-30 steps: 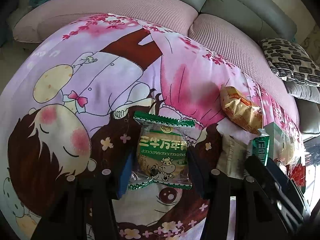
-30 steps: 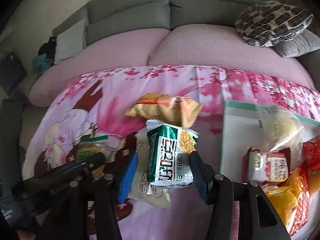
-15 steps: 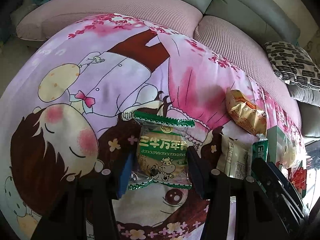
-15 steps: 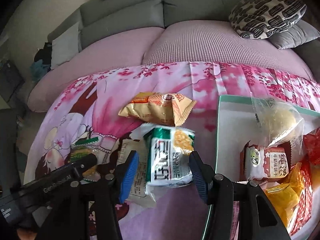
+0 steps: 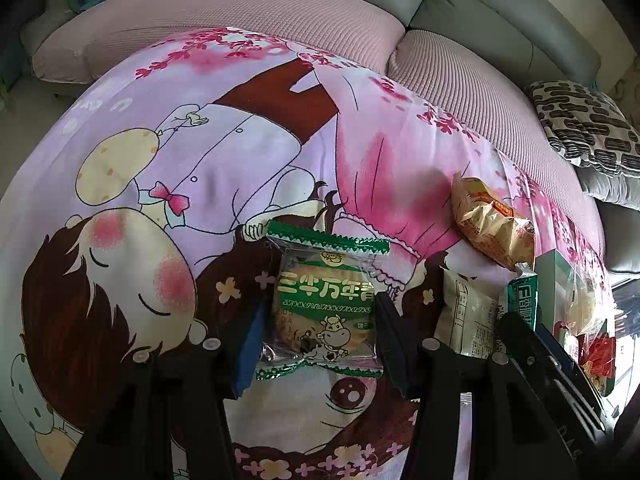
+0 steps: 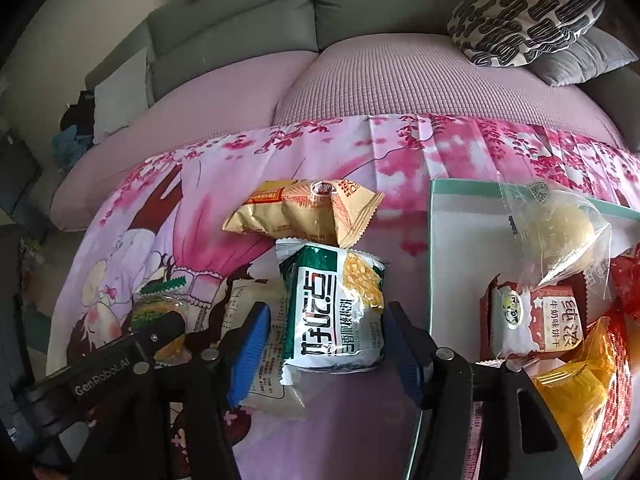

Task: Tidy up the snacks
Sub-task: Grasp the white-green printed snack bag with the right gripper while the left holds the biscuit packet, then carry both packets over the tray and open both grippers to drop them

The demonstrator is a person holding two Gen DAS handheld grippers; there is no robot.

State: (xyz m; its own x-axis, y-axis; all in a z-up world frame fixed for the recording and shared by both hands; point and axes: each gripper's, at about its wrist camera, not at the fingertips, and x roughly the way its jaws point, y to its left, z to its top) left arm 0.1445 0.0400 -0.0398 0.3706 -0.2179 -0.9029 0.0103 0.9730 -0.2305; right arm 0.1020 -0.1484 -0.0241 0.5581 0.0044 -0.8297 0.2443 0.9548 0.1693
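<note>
As the right gripper lets go, its snack lands;
right jaws just widened off the green-white packet; left gripper grips the green biscuit pack.

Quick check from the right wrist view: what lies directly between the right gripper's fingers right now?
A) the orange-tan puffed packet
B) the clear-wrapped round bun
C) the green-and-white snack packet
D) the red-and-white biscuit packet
C: the green-and-white snack packet sits between the right gripper fingers, whose jaws have just been opening, with a gap now showing at the blue pad; the orange-tan packet lies beyond it.
</note>
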